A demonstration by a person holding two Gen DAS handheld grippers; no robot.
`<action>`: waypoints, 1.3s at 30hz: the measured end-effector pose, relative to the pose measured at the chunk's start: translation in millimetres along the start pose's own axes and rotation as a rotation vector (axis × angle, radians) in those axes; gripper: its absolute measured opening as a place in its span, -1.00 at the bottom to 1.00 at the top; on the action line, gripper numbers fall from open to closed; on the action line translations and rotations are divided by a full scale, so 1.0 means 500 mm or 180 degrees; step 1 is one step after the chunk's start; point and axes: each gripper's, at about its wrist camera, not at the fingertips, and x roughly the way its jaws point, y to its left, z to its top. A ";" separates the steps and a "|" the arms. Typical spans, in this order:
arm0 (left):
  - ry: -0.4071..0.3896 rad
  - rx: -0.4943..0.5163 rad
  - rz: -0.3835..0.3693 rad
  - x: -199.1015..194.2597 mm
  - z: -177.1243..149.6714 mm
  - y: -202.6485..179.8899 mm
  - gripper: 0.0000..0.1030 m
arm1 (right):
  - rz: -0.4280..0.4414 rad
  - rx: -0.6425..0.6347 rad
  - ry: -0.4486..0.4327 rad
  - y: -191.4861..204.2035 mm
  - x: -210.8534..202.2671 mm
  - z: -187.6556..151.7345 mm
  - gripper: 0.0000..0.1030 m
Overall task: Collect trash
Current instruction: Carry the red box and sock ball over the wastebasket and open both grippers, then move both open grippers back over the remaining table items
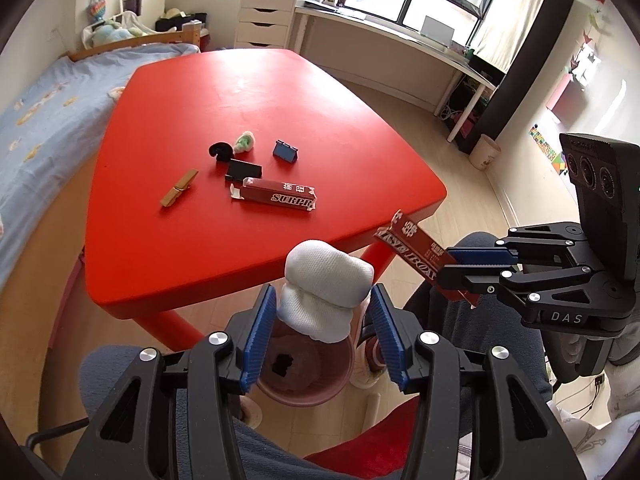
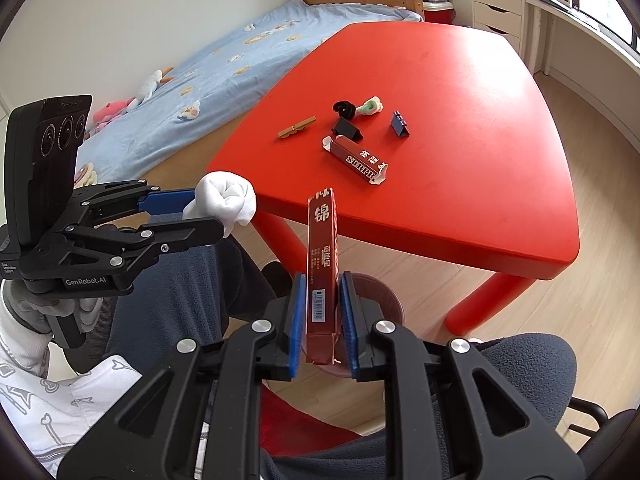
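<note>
Pads (image 1: 262, 336) clear white wad (image 1: 326, 288); box (image 2: 322, 264) loose.

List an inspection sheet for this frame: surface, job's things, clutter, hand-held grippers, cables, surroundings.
Surface: red table, mostly bare.
Job's things: white cloth wad and red box above the pink bin; second red box on the table.
Clutter: clothespin, black binder clip, blue binder clip, black curled piece, green-white scrap.
Grippers: left hand-held gripper open around the wad; right hand-held gripper open, pads just off the box.
Cables: tangle under the desk.
Surroundings: bed, drawers.
</note>
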 end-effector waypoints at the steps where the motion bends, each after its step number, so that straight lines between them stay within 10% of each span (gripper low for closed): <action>1: -0.0019 -0.0024 0.0017 -0.001 -0.002 0.001 0.52 | -0.0029 0.0009 -0.0015 -0.003 0.001 0.000 0.22; 6: -0.0038 -0.0112 0.0142 -0.003 -0.002 0.015 0.76 | -0.0108 0.0096 -0.0090 -0.015 -0.003 0.001 0.77; 13: -0.0022 -0.0162 0.0203 -0.002 -0.003 0.023 0.85 | -0.0119 0.0154 -0.0088 -0.021 0.000 0.003 0.94; 39: -0.0025 -0.0240 0.0205 -0.010 0.006 0.038 0.85 | -0.0078 0.0144 -0.0090 -0.023 -0.001 0.017 0.95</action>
